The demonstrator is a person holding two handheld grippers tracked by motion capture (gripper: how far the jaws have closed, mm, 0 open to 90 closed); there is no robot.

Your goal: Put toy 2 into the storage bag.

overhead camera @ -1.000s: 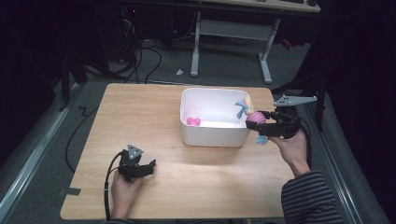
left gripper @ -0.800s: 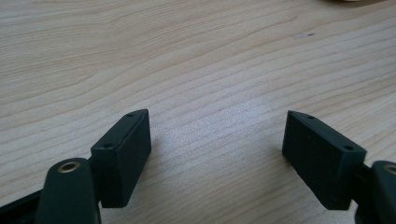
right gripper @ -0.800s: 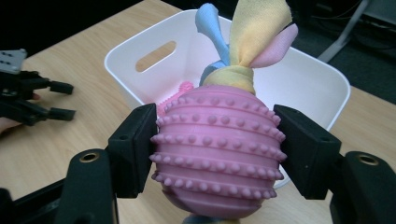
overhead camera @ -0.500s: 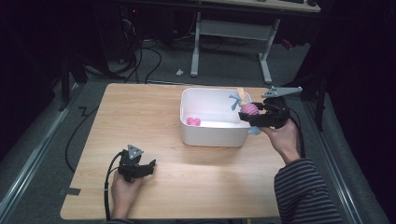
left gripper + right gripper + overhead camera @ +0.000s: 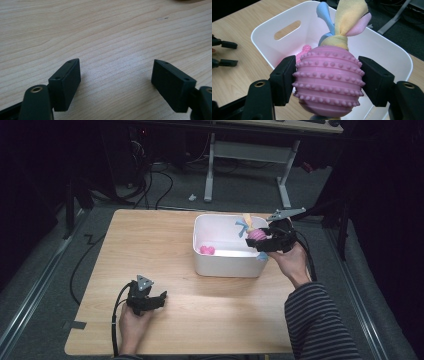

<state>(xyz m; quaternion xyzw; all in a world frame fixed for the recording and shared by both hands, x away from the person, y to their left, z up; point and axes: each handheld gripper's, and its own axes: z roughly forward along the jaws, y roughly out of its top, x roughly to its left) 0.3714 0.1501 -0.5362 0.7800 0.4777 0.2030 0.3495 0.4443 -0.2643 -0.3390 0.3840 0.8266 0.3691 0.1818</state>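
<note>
My right gripper (image 5: 327,82) is shut on a pink studded ball toy (image 5: 328,82) with blue, yellow and pink cloth strips knotted at its top. In the high view the right gripper (image 5: 262,240) holds this ball toy (image 5: 257,235) over the right rim of a white bin (image 5: 227,265). A second pink studded toy (image 5: 207,250) lies on the bin's floor and peeks out behind the ball as the pink toy (image 5: 305,50) in the right gripper view. My left gripper (image 5: 159,299) rests on the wooden table (image 5: 150,245) at the front left, jaws open and nothing between them.
The white bin (image 5: 387,52) has a handle slot in its far wall. A desk frame and cables stand on the dark floor beyond the table's far edge. Bare wood lies under the left gripper (image 5: 116,87).
My right gripper has carried the ball toy leftward from beside the bin to over its right rim. The left gripper has stayed put.
</note>
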